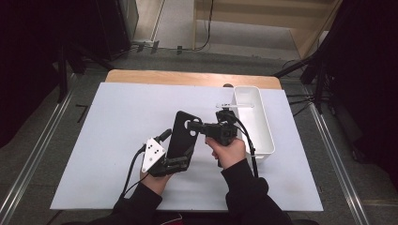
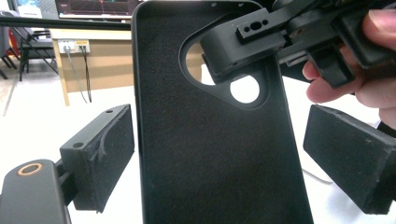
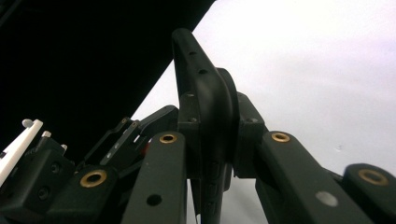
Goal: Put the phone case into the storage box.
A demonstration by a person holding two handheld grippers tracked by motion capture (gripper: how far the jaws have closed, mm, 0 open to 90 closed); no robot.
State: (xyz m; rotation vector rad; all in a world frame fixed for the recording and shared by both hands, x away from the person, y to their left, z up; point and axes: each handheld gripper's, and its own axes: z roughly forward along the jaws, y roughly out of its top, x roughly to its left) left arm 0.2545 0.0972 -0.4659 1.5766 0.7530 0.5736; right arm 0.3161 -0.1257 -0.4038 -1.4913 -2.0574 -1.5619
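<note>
we pinch the black phone case (image 1: 180,133) by its camera-cutout edge, right gripper (image 3: 210,154) clamped there; left gripper (image 2: 224,158) gapes beside it (light, bendy, rather slick).

- Left gripper (image 1: 180,151): matte black, grey three-cornered plate (image 1: 152,153) with dark screw holes, black cable (image 1: 130,171) trailing.
- Right gripper (image 1: 199,127): black, brass-ringed pivots (image 3: 280,137), looping black cable (image 1: 250,145).
- Both forearms: black sleeves (image 1: 244,187).
</note>
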